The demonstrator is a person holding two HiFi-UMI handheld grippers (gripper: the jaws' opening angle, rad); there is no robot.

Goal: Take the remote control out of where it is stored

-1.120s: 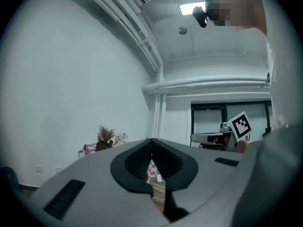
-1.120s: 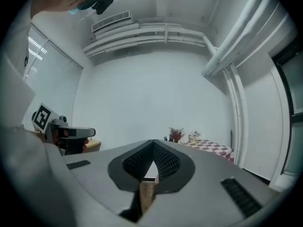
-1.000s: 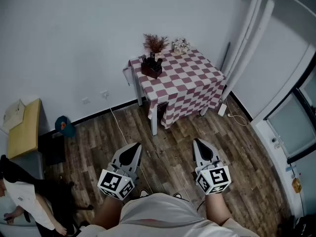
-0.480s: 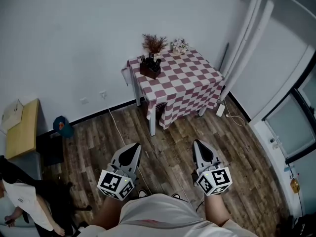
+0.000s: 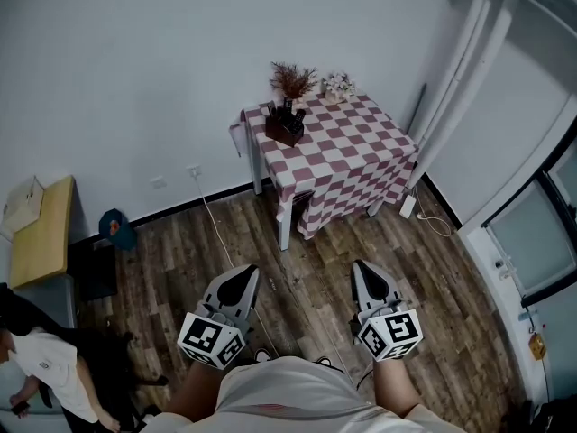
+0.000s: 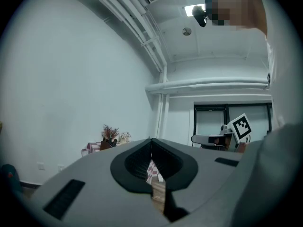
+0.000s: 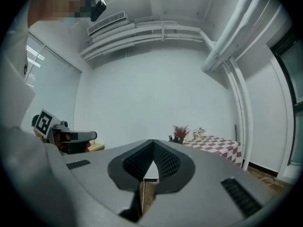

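A small table with a red-and-white checked cloth (image 5: 347,152) stands against the far wall. At its back left corner sits a dark holder (image 5: 285,126) with dark objects sticking up from it; a remote cannot be told apart at this distance. My left gripper (image 5: 243,273) and right gripper (image 5: 363,269) are held low near my body, over the wooden floor, well short of the table. Both have their jaws together with nothing between them. In the gripper views the table appears far off, as the checked cloth (image 6: 93,147) and the checked cloth (image 7: 215,143).
Dried flowers (image 5: 292,79) and a small white bouquet (image 5: 339,85) stand at the table's back edge. A white cable (image 5: 215,224) runs across the floor from a wall socket. A yellow side table (image 5: 41,242) and a seated person (image 5: 45,368) are at the left. A glass door (image 5: 541,242) is at the right.
The view has shifted slightly, so the table sits a little further right and up in the frame. Both grippers keep their place and stay shut.
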